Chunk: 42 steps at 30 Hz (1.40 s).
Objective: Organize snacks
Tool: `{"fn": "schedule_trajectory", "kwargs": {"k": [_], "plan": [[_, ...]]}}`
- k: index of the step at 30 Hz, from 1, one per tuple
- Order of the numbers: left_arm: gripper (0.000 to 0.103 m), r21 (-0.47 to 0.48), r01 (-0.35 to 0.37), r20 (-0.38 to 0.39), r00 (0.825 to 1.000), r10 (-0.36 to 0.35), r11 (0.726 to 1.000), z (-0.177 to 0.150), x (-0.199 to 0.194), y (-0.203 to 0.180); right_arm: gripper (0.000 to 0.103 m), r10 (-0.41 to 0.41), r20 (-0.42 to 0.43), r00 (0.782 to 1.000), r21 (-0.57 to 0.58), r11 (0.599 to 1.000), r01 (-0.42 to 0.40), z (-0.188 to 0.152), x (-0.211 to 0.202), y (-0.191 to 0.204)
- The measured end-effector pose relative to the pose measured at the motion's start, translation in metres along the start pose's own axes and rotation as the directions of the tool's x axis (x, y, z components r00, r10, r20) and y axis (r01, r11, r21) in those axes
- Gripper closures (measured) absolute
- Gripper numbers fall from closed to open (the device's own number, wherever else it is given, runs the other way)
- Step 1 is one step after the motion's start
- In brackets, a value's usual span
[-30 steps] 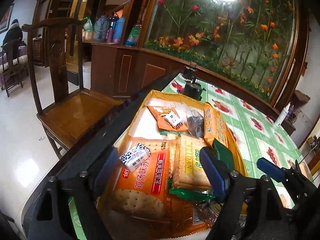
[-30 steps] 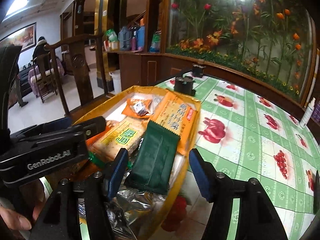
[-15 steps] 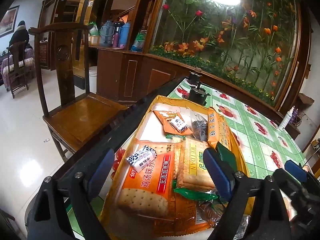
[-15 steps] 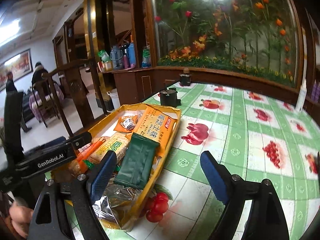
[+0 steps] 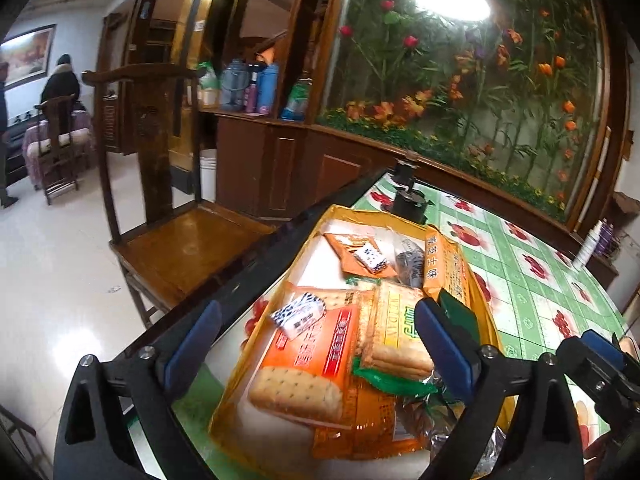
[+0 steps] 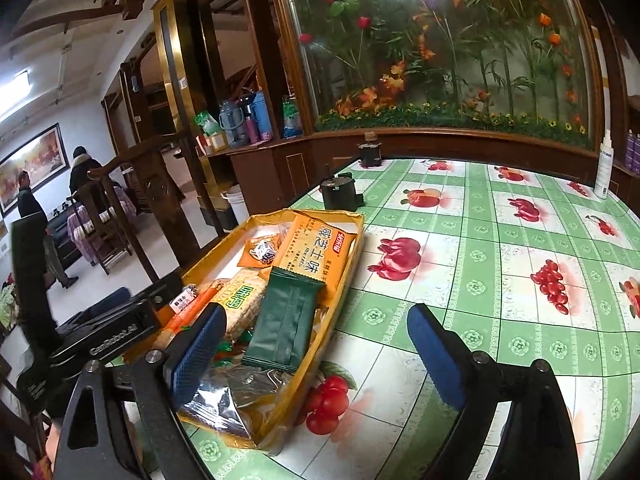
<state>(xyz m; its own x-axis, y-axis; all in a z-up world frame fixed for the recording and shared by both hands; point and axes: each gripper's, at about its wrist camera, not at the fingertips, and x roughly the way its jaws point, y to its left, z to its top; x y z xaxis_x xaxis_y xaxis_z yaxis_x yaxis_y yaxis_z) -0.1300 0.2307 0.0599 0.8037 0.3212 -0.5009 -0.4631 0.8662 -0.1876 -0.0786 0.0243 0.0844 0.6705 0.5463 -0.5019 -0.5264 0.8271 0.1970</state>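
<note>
A yellow tray [image 5: 332,216] [image 6: 352,264] full of snack packs lies at the table's left edge. In it lie an orange cracker pack [image 5: 316,364], a yellow biscuit pack [image 5: 394,340], a dark green pack [image 6: 286,320], an orange cheese-biscuit pack [image 6: 316,258] and a small white candy [image 5: 298,314]. My left gripper [image 5: 320,352] is open and empty, held above the tray's near end. My right gripper [image 6: 316,356] is open and empty, over the tray's right rim and the tablecloth. The left gripper's body shows in the right wrist view [image 6: 112,332].
The table has a green fruit-print cloth [image 6: 500,264]. Two small black holders [image 6: 340,192] [image 6: 370,152] stand beyond the tray. A white spray bottle [image 6: 604,168] stands far right. A wooden chair [image 5: 176,240] sits left of the table edge. A flower display [image 5: 460,80] backs the table.
Both grippers have pulled back and risen from the tray, still open and empty. The right one has swung to the right, over the tablecloth. The snacks have not moved.
</note>
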Motion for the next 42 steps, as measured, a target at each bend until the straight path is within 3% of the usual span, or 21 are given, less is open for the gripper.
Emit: {"fn": "schedule_trajectory", "kwargs": {"k": [6, 10, 17, 32, 34, 36, 42], "plan": [[0.000, -0.010, -0.100, 0.028, 0.995, 0.101, 0.995, -0.005, -0.011, -0.003, 0.008, 0.001, -0.004, 1.000, -0.012, 1.000, -0.001, -0.001, 0.002, 0.001], [0.000, 0.000, -0.141, -0.009, 0.990, 0.141, 0.990, -0.006, -0.010, 0.000, 0.008, -0.003, 0.002, 1.000, -0.025, 1.000, 0.003, -0.001, 0.000, 0.004], [0.000, 0.041, -0.248, -0.036, 0.968, 0.250, 0.968, -0.005, -0.016, 0.000, 0.008, 0.004, -0.006, 1.000, -0.017, 1.000, -0.004, -0.001, 0.000, 0.003], [0.000, 0.156, -0.288, 0.031, 0.957, 0.287, 0.945, -0.001, -0.037, -0.018, 0.008, -0.021, 0.025, 0.999, -0.066, 0.998, 0.022, -0.007, -0.007, 0.008], [0.000, 0.161, -0.308, 0.027, 0.951, 0.308, 0.938, -0.001, -0.033, -0.018, 0.008, -0.045, 0.035, 0.998, -0.084, 0.995, 0.048, -0.007, -0.006, 0.011], [0.000, 0.164, -0.316, 0.011, 0.948, 0.319, 0.934, -0.002, -0.030, -0.016, 0.000, -0.064, 0.046, 0.997, -0.113, 0.991, 0.069, -0.008, -0.006, 0.014], [0.000, 0.137, -0.331, -0.008, 0.942, 0.335, 0.934, -0.004, -0.026, -0.007, 0.000, -0.055, 0.055, 0.997, -0.136, 0.989, 0.062, -0.011, -0.005, 0.017]]}}
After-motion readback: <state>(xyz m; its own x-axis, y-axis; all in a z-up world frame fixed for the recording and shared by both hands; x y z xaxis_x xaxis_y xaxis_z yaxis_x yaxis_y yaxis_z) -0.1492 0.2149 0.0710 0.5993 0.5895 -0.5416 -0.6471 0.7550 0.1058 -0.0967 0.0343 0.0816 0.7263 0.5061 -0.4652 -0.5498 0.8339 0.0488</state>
